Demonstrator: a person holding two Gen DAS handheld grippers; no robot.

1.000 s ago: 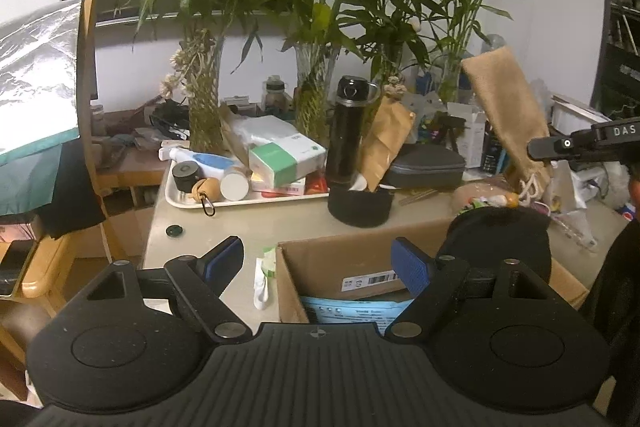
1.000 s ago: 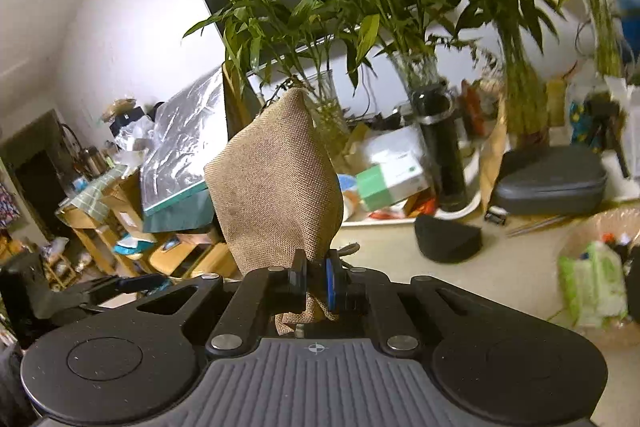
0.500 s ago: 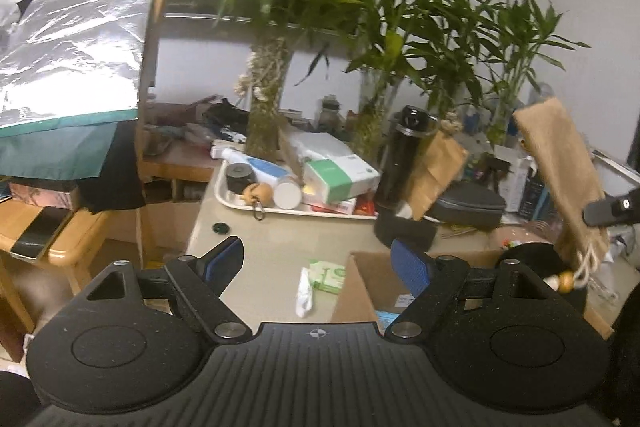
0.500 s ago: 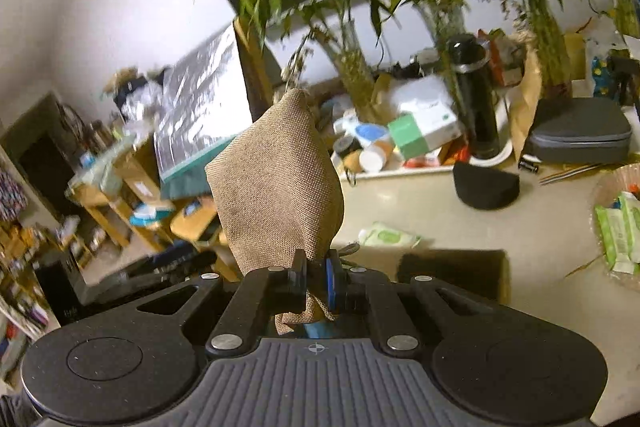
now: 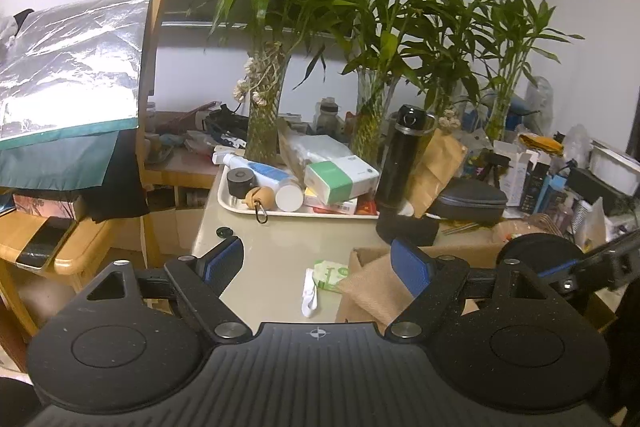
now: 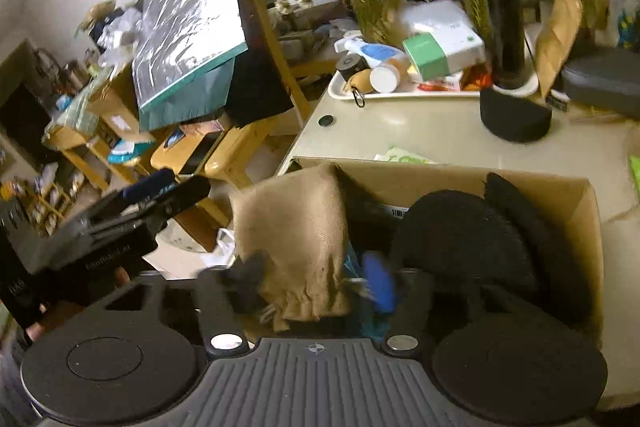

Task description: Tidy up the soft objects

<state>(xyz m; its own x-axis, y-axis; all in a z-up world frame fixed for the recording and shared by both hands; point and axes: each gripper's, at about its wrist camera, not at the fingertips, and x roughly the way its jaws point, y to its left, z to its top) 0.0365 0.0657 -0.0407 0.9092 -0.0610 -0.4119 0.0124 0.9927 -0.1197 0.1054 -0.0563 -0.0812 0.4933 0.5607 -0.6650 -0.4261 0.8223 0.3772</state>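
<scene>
Over the cardboard box (image 6: 440, 175), the burlap pouch (image 6: 296, 239) slumps against its left wall, freed as the right gripper (image 6: 316, 283) has just been opening, pads seemingly clear despite blur. Next comes withdrawing, then fetching another soft item. Only this view shows black pads (image 6: 460, 239) inside; the left gripper (image 5: 316, 263), open and empty, sees the white sock (image 5: 310, 293) on the table (image 5: 280, 247)
</scene>
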